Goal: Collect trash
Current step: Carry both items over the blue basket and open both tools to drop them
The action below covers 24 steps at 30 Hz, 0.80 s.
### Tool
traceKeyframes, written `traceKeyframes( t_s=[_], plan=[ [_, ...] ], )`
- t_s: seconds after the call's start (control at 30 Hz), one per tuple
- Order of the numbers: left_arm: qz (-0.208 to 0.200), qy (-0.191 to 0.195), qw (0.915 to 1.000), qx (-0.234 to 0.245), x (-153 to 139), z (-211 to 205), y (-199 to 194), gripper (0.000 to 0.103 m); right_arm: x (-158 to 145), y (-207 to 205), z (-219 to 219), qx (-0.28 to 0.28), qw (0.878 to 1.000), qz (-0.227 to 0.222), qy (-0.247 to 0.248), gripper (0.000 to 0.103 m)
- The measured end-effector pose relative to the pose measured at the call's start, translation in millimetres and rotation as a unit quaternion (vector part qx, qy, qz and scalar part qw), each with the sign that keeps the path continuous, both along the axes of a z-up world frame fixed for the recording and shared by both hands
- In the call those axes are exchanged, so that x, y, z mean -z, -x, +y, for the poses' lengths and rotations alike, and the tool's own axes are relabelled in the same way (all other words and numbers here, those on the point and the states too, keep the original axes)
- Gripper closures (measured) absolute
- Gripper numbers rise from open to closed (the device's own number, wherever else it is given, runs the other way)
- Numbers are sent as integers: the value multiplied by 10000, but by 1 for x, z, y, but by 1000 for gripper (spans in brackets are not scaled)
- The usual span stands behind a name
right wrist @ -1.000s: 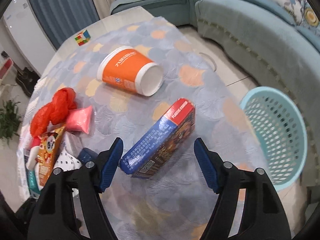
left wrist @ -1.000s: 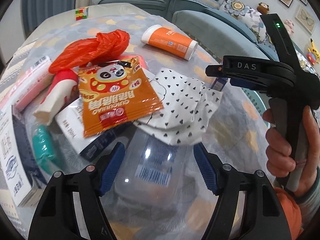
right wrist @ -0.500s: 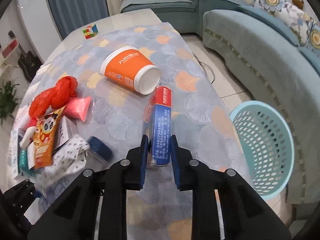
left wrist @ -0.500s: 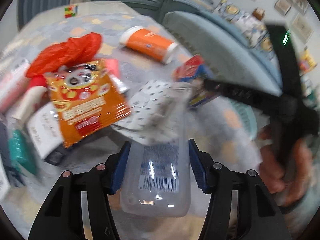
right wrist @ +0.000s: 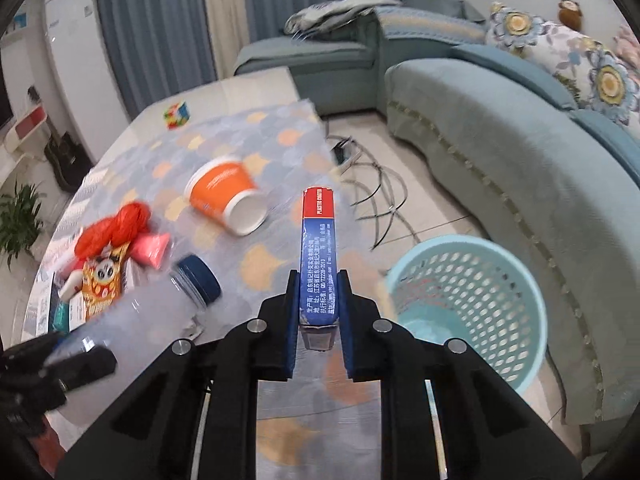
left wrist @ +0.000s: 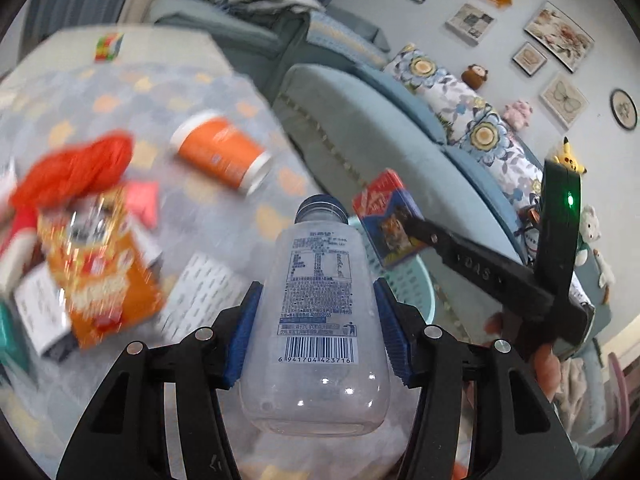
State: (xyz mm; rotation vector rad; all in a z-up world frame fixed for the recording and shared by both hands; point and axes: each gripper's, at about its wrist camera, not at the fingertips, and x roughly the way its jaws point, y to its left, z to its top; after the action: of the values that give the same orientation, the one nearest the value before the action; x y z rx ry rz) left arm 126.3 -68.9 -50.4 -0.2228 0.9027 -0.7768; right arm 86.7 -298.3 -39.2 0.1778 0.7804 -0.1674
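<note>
Transport step — both grippers loaded, lifted off the table (right wrist: 280,128). Left gripper (left wrist: 316,320) clamps the clear bottle (left wrist: 320,312) by its body; right gripper (right wrist: 318,312) pinches the blue-and-red box (right wrist: 318,248) edgewise. Basket (right wrist: 468,304) sits on the floor, lower right. Next, probably: carry over its rim — release.

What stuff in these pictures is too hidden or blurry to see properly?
- Snack packet, left wrist view: motion blur smears its print.
- Basket, left wrist view: mostly hidden behind the bottle and box.
- Left gripper, right wrist view: blurred, cut off by the edge.
</note>
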Motion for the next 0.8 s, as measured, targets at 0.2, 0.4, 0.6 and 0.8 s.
traceKeyframes(
  t_s=[0.2, 0.4, 0.6, 0.8],
  plan=[
    [-405, -44, 9989, 227, -31, -60, -7, 50, -10, 19, -63, 642, 9977, -195, 27, 88],
    [-593, -419, 9962, 480, -24, -138, -21, 50, 20, 27, -126, 1283, 9915, 79, -190, 88],
    [-552, -1010, 9903, 782, 15, -200, -25, 50, 71, 35, -166, 1639, 9840, 538, -437, 88],
    [-321, -1415, 9830, 1129, 56, -224, -21, 50, 118, 43, -176, 1790, 9755, 1111, -636, 88]
  ],
)
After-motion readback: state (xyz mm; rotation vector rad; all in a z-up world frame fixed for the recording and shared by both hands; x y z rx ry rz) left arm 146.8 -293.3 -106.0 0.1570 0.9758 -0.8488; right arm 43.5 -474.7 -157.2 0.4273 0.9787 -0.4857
